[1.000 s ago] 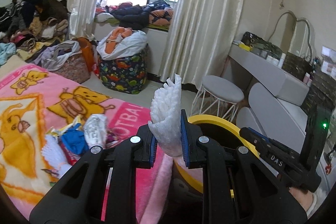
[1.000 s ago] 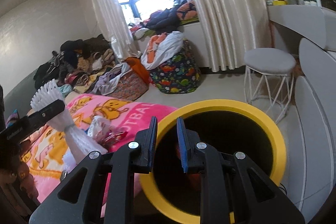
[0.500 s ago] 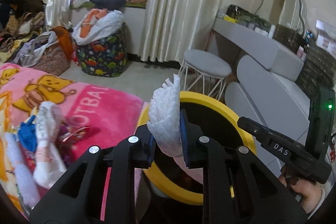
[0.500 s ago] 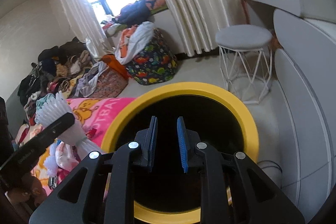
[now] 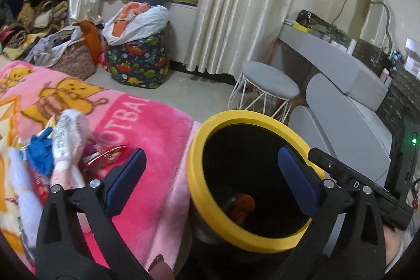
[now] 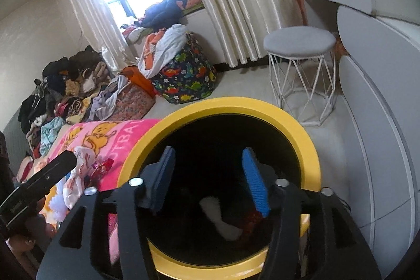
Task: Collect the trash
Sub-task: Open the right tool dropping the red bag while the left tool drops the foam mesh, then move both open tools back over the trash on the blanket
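A black bin with a yellow rim point(image 5: 236, 117) point(image 6: 302, 127) stands beside the bed. My left gripper point(image 5: 210, 169) is open and empty, its jaws wide over the bin's near left rim. My right gripper point(image 6: 210, 169) is open and empty above the bin's mouth. White foam netting point(image 6: 223, 217) lies inside the bin beside red trash point(image 5: 241, 204) point(image 6: 252, 219). More trash sits on the pink blanket point(image 5: 147, 133): a white and pink wrapper point(image 5: 67, 138), blue scraps point(image 5: 39, 154), a red foil packet point(image 5: 105, 158).
A white wire stool point(image 5: 267, 85) stands behind the bin. A grey dressing table point(image 5: 341, 75) runs along the right. A dinosaur-print bag point(image 5: 139, 64) and piles of clothes point(image 5: 34, 9) lie on the far floor by the curtains.
My left gripper opened and let go of the white foam netting, which now lies in the bin. My right gripper opened too.
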### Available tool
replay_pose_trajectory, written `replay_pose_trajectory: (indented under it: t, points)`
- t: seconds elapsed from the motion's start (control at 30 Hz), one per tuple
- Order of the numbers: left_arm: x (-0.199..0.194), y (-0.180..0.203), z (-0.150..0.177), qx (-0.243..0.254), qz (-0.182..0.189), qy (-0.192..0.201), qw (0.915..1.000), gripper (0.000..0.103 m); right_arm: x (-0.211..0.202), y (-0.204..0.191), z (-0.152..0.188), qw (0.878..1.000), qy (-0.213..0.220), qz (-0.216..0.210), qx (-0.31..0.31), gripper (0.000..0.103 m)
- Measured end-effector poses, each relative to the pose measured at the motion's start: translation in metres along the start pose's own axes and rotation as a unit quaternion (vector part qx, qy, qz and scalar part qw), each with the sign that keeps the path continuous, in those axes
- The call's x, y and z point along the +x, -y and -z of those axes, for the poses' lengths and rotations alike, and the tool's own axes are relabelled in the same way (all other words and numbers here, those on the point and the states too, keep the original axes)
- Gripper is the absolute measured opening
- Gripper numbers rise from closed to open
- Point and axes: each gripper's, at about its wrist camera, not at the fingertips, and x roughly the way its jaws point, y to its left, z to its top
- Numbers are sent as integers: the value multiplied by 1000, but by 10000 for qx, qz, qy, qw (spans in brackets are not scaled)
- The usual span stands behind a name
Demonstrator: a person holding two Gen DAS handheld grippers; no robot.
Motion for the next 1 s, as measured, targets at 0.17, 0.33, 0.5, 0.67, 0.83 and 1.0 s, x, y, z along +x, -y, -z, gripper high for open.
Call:
replay_pose_trajectory:
  t: [0.17, 0.33, 0.5, 0.67, 0.83, 1.0]
  points:
    - [-22, -14, 1, -63, -203, 150, 9997, 93, -2, -13, -1, 9998, 98, -104, -109, 69]
    - [-45, -30, 2, -190, -452, 316, 9983, 92, -4, -31, -1, 9993, 151, -202, -275, 76]
    - [-63, -44, 3, -297, -644, 463, 9964, 93, -7, -50, 0, 9980, 214, -337, -488, 80]
    - [-80, -59, 6, -420, -778, 604, 9943, 93, -8, -65, 0, 9968, 203, -459, -626, 82]
    - [-93, -74, 9, -608, -890, 690, 9918, 92, -8, -84, 3, 9947, 150, -606, -811, 83]
    - [-105, -90, 14, -787, -1011, 753, 9889, 92, -7, -106, 10, 9919, 64, -802, -981, 84]
